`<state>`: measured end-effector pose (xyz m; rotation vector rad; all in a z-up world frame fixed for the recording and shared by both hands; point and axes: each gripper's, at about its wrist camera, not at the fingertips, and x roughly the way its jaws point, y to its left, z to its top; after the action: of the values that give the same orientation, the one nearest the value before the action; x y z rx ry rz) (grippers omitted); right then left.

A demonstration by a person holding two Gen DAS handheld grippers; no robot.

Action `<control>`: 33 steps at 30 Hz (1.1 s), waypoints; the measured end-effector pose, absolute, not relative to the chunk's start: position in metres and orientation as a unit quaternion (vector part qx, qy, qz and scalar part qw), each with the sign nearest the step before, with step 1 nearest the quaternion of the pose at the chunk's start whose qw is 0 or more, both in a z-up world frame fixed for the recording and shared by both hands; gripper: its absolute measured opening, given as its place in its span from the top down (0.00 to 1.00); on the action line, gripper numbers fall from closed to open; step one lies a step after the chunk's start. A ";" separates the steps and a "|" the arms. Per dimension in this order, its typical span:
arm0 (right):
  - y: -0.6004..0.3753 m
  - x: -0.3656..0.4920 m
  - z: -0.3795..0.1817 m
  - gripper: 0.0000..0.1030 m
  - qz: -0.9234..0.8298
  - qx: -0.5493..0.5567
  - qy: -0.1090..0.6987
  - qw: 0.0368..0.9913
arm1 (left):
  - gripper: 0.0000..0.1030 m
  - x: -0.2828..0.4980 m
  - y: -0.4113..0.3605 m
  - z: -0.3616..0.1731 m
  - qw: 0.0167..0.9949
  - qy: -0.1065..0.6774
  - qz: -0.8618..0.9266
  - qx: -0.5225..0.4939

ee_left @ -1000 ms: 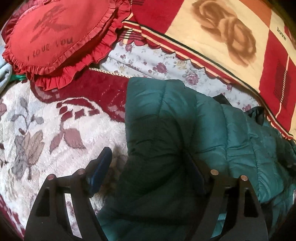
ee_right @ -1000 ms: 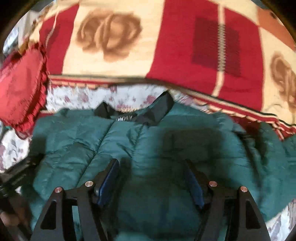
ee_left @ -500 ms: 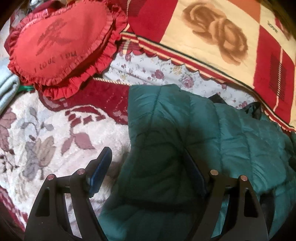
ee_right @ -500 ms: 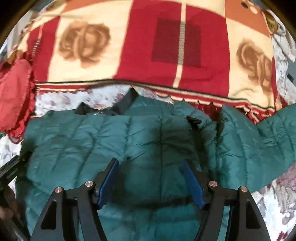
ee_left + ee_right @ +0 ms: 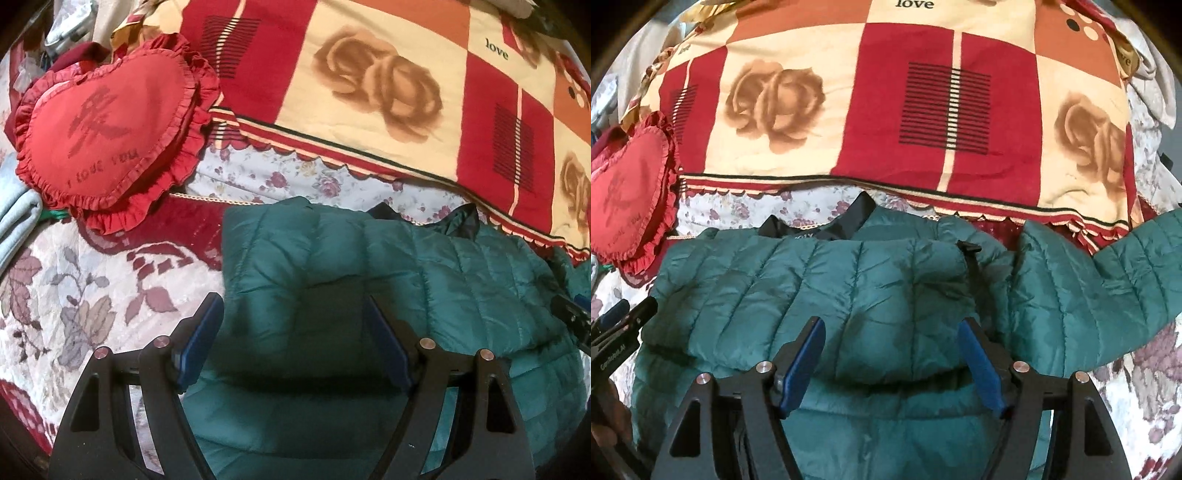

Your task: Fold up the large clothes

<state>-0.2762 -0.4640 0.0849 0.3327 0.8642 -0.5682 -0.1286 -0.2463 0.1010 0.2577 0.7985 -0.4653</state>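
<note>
A dark green quilted puffer jacket (image 5: 849, 280) is lying across the middle of the frame on the floral bed cover (image 5: 74, 280), one sleeve reaching to the right edge. The left gripper (image 5: 291, 332) is hovering over it with jaws released; the right gripper (image 5: 892, 354) is opening its jaws, nothing pressed between them.

The dark green quilted puffer jacket (image 5: 871, 280) has a smooth, faintly glossy shell (nylon-like). The red heart-shaped frilled cloth cushion (image 5: 107, 136) looks matt; the floral plush bed cover (image 5: 74, 295) fuzzy.
</note>
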 end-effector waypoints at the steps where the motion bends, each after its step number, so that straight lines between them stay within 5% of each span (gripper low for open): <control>1: -0.467 -0.275 0.082 0.30 -0.272 0.161 0.413 0.854 | 0.23 -0.128 -0.249 0.098 0.886 0.386 -0.223 0.126; 9: -0.490 -0.266 0.043 0.30 -0.292 0.154 0.453 0.828 | 0.23 -0.126 -0.263 0.069 0.874 0.409 -0.213 0.154; 33: -0.439 -0.310 0.089 0.30 -0.245 0.155 0.422 0.859 | 0.23 -0.173 -0.233 0.119 0.882 0.387 -0.241 0.119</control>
<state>-0.3103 -0.4391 0.0891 0.3262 0.8850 -0.5134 -0.1732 -0.2327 0.1190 0.2480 0.8050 -0.5020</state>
